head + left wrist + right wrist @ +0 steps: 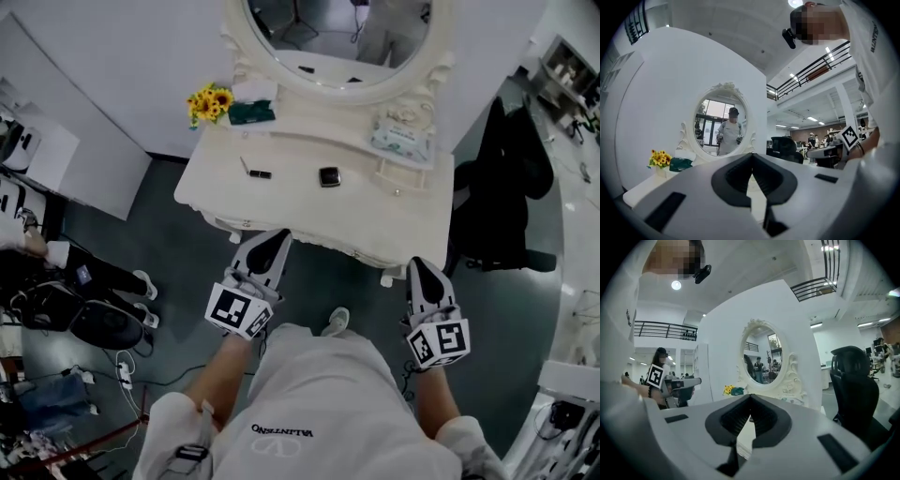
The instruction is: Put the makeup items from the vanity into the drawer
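Note:
The cream vanity with its oval mirror stands in front of me in the head view. On its top lie a slim dark stick and a small dark square compact. My left gripper hovers over the floor at the vanity's front edge, shut and empty. My right gripper is held off the front right corner, also shut with nothing in it. In the left gripper view the jaws of that gripper meet at the tip. The right gripper shows the same in its own view. I cannot make out a drawer.
Sunflowers, a green box and a pack of wipes sit at the back of the vanity. A black office chair stands close on the right. Bags, cables and a seated person's legs fill the floor on the left.

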`<state>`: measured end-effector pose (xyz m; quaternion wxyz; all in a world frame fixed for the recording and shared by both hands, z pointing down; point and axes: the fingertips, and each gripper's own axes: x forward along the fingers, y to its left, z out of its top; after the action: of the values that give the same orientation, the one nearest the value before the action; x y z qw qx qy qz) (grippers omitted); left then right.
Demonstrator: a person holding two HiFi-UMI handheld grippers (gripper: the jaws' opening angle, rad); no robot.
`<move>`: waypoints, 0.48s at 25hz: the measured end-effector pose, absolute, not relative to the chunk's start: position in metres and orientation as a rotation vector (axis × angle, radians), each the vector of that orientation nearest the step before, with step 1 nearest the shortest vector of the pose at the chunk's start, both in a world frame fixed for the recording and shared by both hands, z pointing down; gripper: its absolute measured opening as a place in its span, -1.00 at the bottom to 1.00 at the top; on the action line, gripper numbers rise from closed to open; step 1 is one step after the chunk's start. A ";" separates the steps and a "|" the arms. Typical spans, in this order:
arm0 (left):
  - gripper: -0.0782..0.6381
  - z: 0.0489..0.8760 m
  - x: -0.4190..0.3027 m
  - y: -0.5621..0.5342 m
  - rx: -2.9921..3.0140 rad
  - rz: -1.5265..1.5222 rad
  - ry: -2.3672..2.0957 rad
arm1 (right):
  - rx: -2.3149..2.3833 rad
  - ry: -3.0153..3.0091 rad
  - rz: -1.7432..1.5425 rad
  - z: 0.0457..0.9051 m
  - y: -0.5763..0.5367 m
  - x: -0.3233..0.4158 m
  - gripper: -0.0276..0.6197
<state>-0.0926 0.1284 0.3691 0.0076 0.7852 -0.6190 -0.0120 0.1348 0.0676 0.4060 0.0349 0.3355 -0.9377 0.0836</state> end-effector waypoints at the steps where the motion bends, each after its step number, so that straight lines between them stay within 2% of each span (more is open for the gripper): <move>1: -0.78 0.371 -0.088 0.124 2.448 -0.032 -1.939 | 1.015 -2.885 0.262 0.409 0.063 0.136 -0.88; 12: -0.77 0.407 -0.077 0.080 2.343 0.029 -1.943 | 0.952 -2.872 0.343 0.430 0.037 0.129 -0.88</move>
<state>-0.0773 0.0796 0.4066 0.0486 0.7688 -0.6376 0.0095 0.1288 0.0366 0.4303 0.0483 0.3122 -0.9421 0.1124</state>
